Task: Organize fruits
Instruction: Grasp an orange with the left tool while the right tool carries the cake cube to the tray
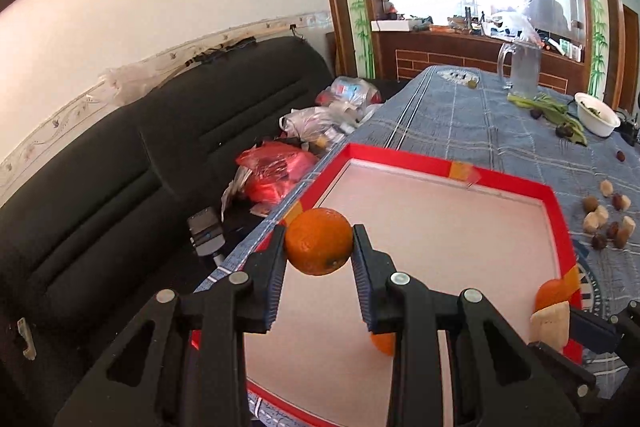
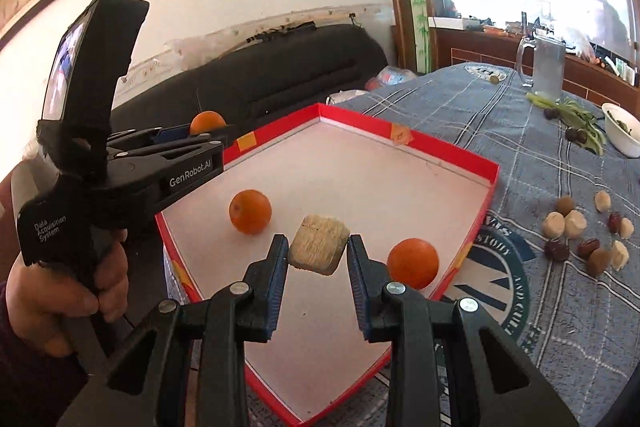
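My left gripper [image 1: 319, 247] is shut on an orange [image 1: 319, 246], held above the near left corner of a red-rimmed tray [image 1: 556, 219] with a pale floor. My right gripper [image 2: 318, 247] is shut on a tan, rough block of fruit [image 2: 318, 244] above the same tray [image 2: 494, 179]. Two more oranges lie on the tray floor, one orange [image 2: 250, 211] to the left and another orange [image 2: 413, 263] by the right rim. In the right wrist view the left gripper [image 2: 208, 131] shows at the left, a hand [image 2: 60, 299] on its handle, carrying its orange [image 2: 207, 122].
Small brown and pale fruits [image 2: 580, 235] lie scattered on the blue checked tablecloth [image 2: 560, 307] right of the tray. Farther back stand a glass jug [image 2: 548, 67], green leaves [image 2: 576, 115] and a white bowl [image 2: 622, 129]. A black sofa [image 1: 120, 155] with plastic bags [image 1: 276, 171] runs along the table's left side.
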Tool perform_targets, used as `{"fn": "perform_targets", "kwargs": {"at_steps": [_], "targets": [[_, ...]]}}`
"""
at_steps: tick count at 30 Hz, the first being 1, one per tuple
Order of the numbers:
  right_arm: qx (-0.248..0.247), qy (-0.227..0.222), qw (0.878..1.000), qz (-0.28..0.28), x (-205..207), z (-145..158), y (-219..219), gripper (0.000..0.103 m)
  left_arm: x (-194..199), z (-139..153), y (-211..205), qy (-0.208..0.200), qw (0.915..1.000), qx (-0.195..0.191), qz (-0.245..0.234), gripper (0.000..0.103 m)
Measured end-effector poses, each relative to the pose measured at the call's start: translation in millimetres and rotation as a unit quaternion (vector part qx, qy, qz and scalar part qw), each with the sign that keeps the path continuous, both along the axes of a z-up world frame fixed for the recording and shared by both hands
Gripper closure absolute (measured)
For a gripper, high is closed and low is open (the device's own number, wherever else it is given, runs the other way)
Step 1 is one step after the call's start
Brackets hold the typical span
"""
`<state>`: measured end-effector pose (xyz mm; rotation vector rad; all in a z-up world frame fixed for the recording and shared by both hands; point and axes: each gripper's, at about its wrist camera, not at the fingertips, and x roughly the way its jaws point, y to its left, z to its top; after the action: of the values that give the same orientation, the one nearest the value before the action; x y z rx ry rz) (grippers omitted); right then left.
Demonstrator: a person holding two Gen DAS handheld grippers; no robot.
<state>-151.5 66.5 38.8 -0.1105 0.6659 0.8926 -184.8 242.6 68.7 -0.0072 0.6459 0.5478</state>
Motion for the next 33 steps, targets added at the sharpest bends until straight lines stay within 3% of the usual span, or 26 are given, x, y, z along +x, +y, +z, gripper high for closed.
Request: {"fn": "perform_targets", "kwargs": {"at_steps": [11,18,20,23,27,33], "targets": [[-0.016,0.018,1.000,0.003,3.4,-11.6,9.4,0.074,2.9,-8.9,6.3,0.011,0.9999,-0.003,0.003,0.069],[-0.027,0.033,0.999,0.002,6.0,-16.3,10.6,0.073,11.7,-22.0,5.2,0.040,0.9992,-0.003,0.004,0.069],[-0.025,0.029,0.999,0.002,4.5,-15.3,10.0,0.068,13.7,-25.7,4.0,0.048,0.9988,-0.007,0.002,0.068],[-0.022,0.023,0.999,0.000,2.5,-12.8,7.9,0.054,15.9,-29.7,-1.3,0.062,0.9981,0.001,-0.001,0.050],[-0.005,0.014,1.000,-0.007,2.2,-5.7,-1.8,0.054,13.0,-22.3,-10.5,0.049,0.9986,0.022,-0.002,0.024],[0.033,0.014,0.998,-0.045,15.9,8.3,-34.1,0.050,13.8,-17.8,-25.8,0.048,0.9980,0.034,-0.021,0.020]]}}
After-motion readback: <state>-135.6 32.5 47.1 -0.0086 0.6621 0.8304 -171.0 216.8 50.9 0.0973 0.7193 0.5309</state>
